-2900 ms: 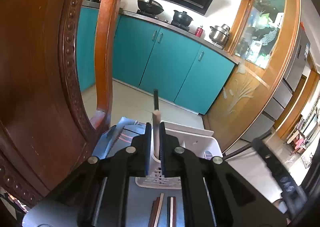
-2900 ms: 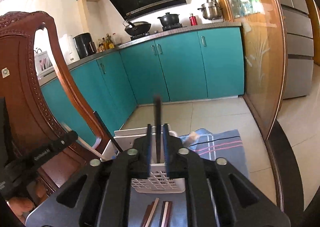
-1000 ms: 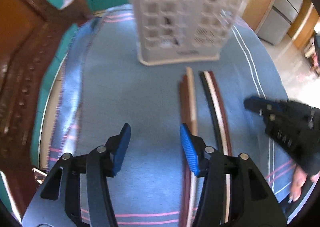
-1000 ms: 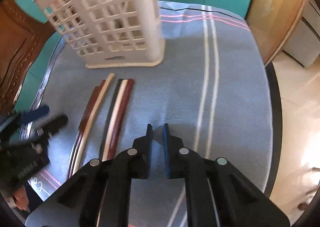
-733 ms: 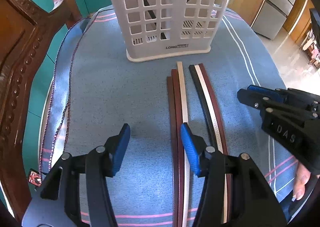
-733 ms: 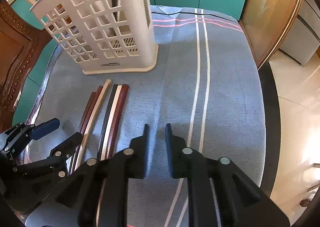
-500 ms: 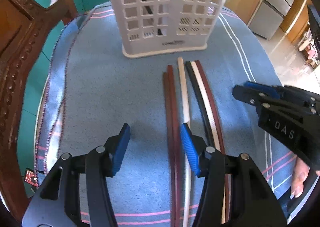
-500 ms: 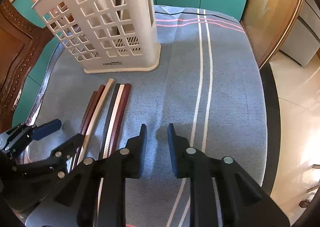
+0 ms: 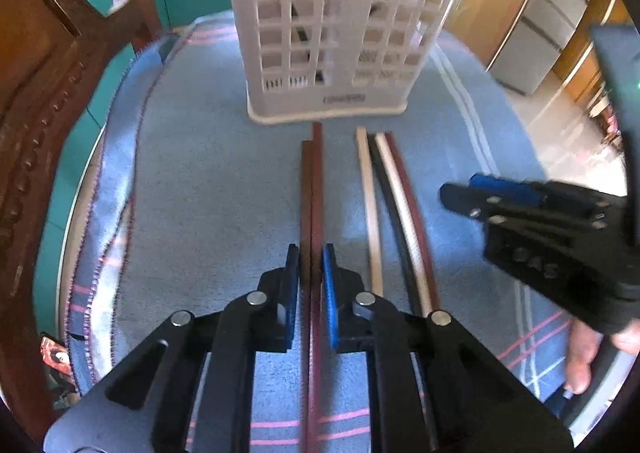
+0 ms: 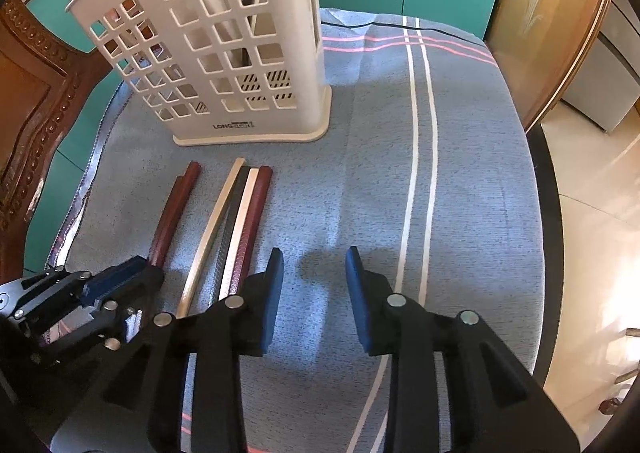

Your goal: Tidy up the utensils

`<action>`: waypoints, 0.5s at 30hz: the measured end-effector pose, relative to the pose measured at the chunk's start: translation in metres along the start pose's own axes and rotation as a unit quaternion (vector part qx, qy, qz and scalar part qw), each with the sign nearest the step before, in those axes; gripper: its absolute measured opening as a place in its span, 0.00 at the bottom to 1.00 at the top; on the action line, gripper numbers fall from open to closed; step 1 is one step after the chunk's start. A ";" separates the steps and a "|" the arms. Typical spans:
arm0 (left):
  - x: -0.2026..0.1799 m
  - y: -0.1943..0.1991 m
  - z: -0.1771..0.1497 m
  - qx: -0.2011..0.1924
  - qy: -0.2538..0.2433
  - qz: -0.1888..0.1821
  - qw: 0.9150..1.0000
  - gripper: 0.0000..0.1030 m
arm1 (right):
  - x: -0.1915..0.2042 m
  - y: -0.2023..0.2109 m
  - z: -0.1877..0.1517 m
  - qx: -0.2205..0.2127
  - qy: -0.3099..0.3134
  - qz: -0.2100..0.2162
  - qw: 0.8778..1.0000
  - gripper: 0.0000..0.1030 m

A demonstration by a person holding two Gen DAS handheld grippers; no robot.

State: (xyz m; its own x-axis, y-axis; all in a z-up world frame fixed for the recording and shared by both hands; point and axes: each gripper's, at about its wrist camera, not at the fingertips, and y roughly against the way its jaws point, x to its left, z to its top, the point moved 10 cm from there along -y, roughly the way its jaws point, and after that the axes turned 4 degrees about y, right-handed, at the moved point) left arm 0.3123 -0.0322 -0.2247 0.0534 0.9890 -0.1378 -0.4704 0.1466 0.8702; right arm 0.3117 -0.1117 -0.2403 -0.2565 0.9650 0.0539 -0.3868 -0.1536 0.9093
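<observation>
A pair of dark red chopsticks (image 9: 312, 181) lies on the blue cloth, pointing at the white slotted basket (image 9: 328, 109). My left gripper (image 9: 311, 253) is closing on this pair, its pads pressing both sides near the middle. Just to the right lie a beige chopstick (image 9: 370, 193) and a tight group of black, white and dark red ones (image 9: 400, 193). In the right wrist view the right gripper (image 10: 314, 257) is opening over bare cloth with nothing between its fingers, right of the loose chopsticks (image 10: 240, 213). The basket (image 10: 240, 133) holds several dark sticks.
A carved wooden chair (image 9: 40, 93) stands close on the left of the round table. The striped blue cloth (image 10: 400, 173) covers the top, with the dark table rim (image 10: 554, 213) at the right. A person's hand (image 9: 580, 357) holds the right gripper.
The left jaws went from wide apart to closed around the dark red pair, which now lies apart from the other chopsticks. The right jaws have spread from almost shut to clearly parted.
</observation>
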 end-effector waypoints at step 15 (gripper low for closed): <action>0.040 0.008 0.003 0.003 0.053 0.022 0.998 0.41 | 0.032 -0.005 -0.002 0.002 0.022 0.037 0.999 0.35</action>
State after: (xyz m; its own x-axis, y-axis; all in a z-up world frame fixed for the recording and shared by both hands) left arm 0.3136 0.0084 -0.2217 -0.0609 0.9871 -0.1479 -0.4650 0.1030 0.8793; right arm 0.3034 -0.0807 -0.2442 -0.3232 0.9408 0.1023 -0.3617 -0.2227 0.9053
